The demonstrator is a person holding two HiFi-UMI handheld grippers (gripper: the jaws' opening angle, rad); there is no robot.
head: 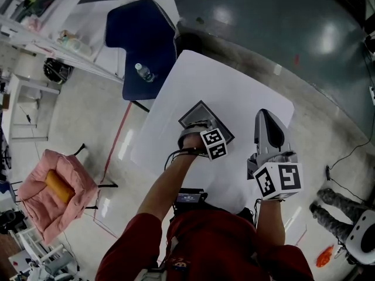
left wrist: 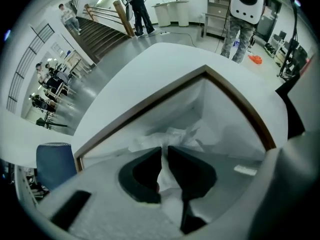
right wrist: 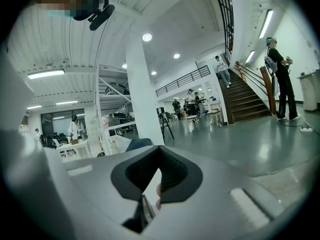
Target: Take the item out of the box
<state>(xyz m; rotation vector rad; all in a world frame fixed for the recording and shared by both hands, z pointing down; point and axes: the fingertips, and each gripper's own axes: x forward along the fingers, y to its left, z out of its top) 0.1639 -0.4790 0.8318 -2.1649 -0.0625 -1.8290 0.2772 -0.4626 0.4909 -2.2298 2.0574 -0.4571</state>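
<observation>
An open box with a brown rim lies in the middle of the white table. White crumpled wrapping fills its inside; whatever lies under it is hidden. My left gripper points steeply down into the box. In the left gripper view its jaws stand nearly together, pinching a fold of that white wrapping. My right gripper hovers to the right of the box, pointing out over the table. Its jaws meet at the tips and hold nothing.
A dark blue chair with a water bottle on it stands beyond the table's far left corner. A pink padded chair is on the floor at left. A person's legs stand by the table's right side.
</observation>
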